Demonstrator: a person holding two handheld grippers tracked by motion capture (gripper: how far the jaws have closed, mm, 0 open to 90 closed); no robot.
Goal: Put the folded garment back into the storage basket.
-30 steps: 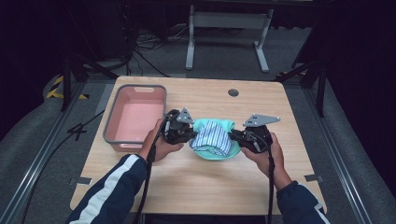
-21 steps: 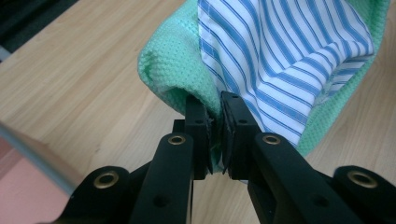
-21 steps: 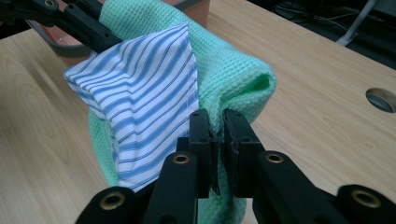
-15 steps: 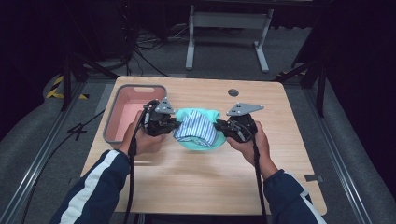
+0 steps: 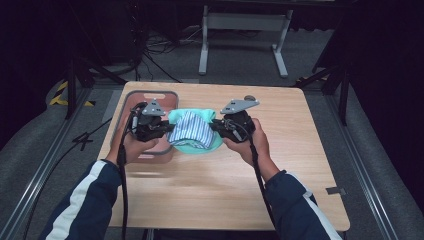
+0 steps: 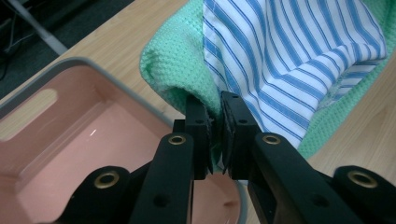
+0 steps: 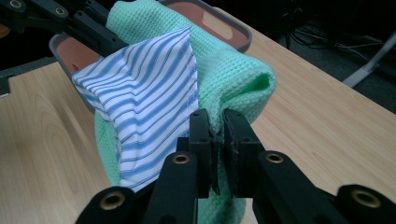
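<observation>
1. Both your grippers have carried the folded cloths left across the surface [image 5: 300,165] since a second ago, from mid-table to the pink bin's [image 5: 131,102] edge.
2. Your left gripper [image 6: 214,116] is clamped on one end of the green waffle cloth [image 6: 168,70]; your right gripper [image 7: 215,135] is clamped on the other end, fingers pressed tight on the fabric.
3. The blue-striped cloth [image 5: 190,131] rides on top, the bundle now hanging just beside the bin's near rim, so I judge a drop into it comes next.
4. Your left hand [image 5: 132,147] hides part of the bin; whether the bundle's underside touches the surface is hard to tell.
</observation>
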